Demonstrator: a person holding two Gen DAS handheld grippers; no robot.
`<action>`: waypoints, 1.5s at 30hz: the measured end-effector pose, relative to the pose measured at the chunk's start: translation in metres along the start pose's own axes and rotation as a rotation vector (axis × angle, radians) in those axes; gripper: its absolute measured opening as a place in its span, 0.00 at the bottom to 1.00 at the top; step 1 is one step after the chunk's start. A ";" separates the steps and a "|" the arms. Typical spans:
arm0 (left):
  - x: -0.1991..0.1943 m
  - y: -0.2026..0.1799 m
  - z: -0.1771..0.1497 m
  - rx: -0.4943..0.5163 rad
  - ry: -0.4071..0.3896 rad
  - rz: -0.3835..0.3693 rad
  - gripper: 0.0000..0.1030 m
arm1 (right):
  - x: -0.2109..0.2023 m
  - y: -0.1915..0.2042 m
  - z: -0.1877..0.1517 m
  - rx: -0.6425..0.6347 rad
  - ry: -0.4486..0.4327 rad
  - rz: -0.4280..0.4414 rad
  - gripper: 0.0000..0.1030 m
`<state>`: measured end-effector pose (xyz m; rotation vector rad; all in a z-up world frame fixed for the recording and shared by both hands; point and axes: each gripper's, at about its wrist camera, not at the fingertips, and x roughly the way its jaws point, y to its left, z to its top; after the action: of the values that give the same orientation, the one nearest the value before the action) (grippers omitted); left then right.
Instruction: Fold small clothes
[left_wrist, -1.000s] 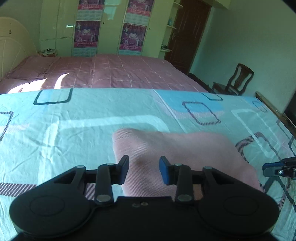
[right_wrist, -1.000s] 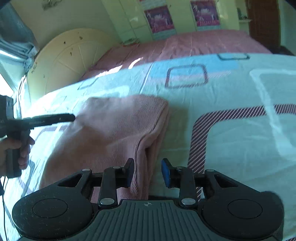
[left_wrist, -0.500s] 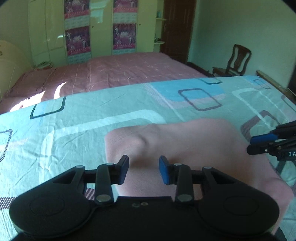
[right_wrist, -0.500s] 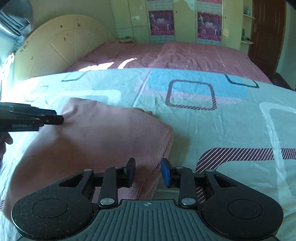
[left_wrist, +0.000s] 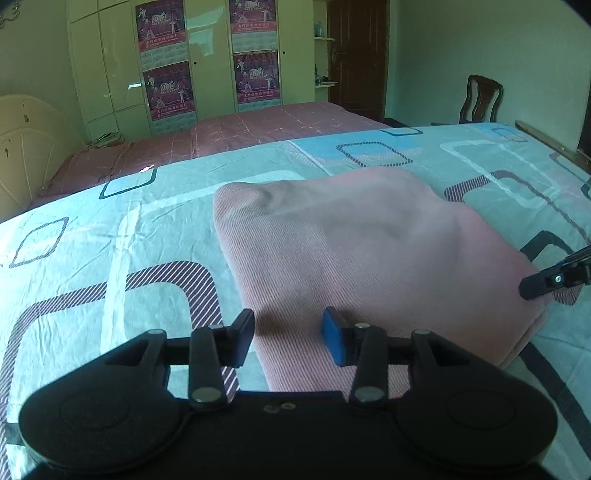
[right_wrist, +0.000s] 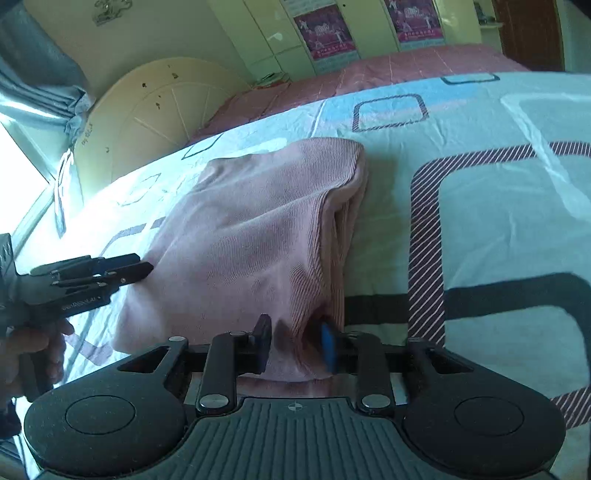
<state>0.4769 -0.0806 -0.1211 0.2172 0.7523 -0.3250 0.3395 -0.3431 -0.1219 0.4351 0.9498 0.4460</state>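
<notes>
A pink ribbed garment (left_wrist: 354, 243) lies folded on the patterned bedsheet (left_wrist: 110, 236); it also shows in the right wrist view (right_wrist: 251, 236), with its layered edges facing right. My left gripper (left_wrist: 288, 334) is open, its jaws straddling the garment's near left edge. My right gripper (right_wrist: 295, 345) is open with the garment's near corner bunched between its jaws. The right gripper's fingertip (left_wrist: 546, 282) touches the garment's right side in the left wrist view. The left gripper's fingertips (right_wrist: 129, 269) touch its left side in the right wrist view.
A second bed with a pink cover (left_wrist: 258, 129) lies beyond. Cupboards with posters (left_wrist: 207, 62), a dark door (left_wrist: 356, 55) and a wooden chair (left_wrist: 480, 99) stand at the back. A cream headboard (right_wrist: 155, 110) and a curtain (right_wrist: 40, 85) are at the left.
Both grippers have moved in low onto the garment's near edges. The right gripper's jaws now have the near corner between them. The garment looks flatter and squarer.
</notes>
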 end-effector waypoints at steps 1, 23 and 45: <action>0.000 -0.001 0.001 0.011 0.004 0.008 0.41 | -0.003 0.003 -0.004 -0.002 0.008 -0.006 0.03; -0.027 -0.058 -0.033 0.119 0.030 -0.113 0.40 | 0.012 0.057 -0.023 -0.392 -0.054 -0.245 0.04; 0.021 0.025 0.002 -0.230 0.085 -0.030 0.86 | 0.048 0.036 0.027 -0.214 -0.068 -0.304 0.54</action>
<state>0.5017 -0.0625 -0.1324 0.0031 0.8707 -0.2565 0.3802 -0.2918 -0.1209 0.1079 0.8736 0.2507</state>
